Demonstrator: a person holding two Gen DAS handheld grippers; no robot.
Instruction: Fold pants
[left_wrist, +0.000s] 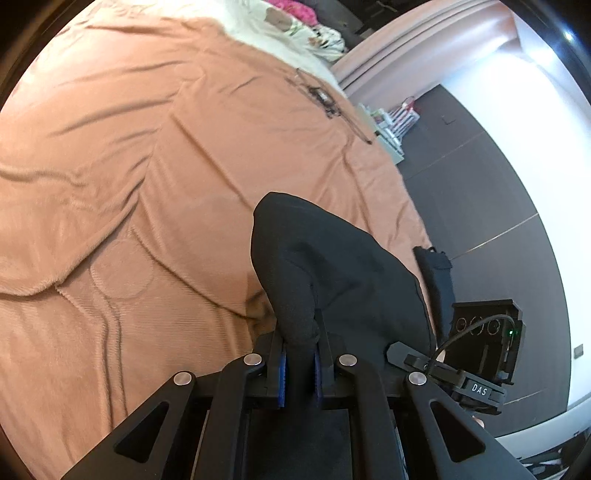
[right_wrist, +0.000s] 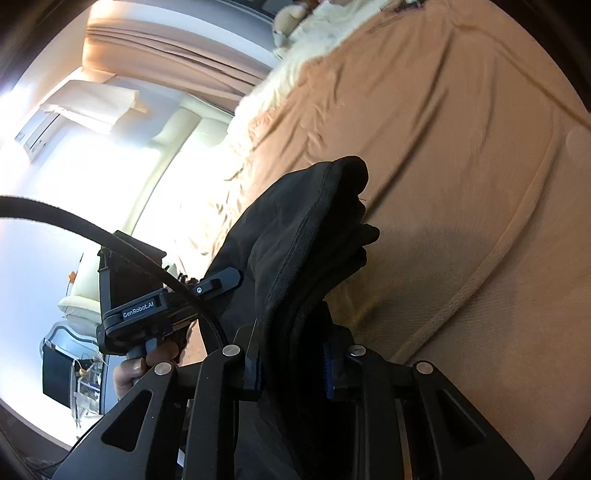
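The black pants (left_wrist: 332, 266) hang in a bunch above the orange-brown blanket (left_wrist: 147, 147) near the bed's edge. My left gripper (left_wrist: 300, 338) is shut on a thin fold of the cloth, with the blue pads pressing on both sides. In the right wrist view, my right gripper (right_wrist: 291, 343) is shut on a thicker, stitched bunch of the pants (right_wrist: 295, 229), which rises in front of the blanket (right_wrist: 461, 184). Both grips lift the fabric off the bed. A hand (right_wrist: 147, 363) holds the left unit just to the left of the cloth.
White bedding and pillows (left_wrist: 295, 33) lie at the far end of the bed. A thin dark object (left_wrist: 321, 98) rests on the blanket near the edge. Dark floor (left_wrist: 480, 184) and a small rack (left_wrist: 391, 122) lie beyond. Curtains (right_wrist: 166, 55) and a pale sofa (right_wrist: 192, 129) stand behind.
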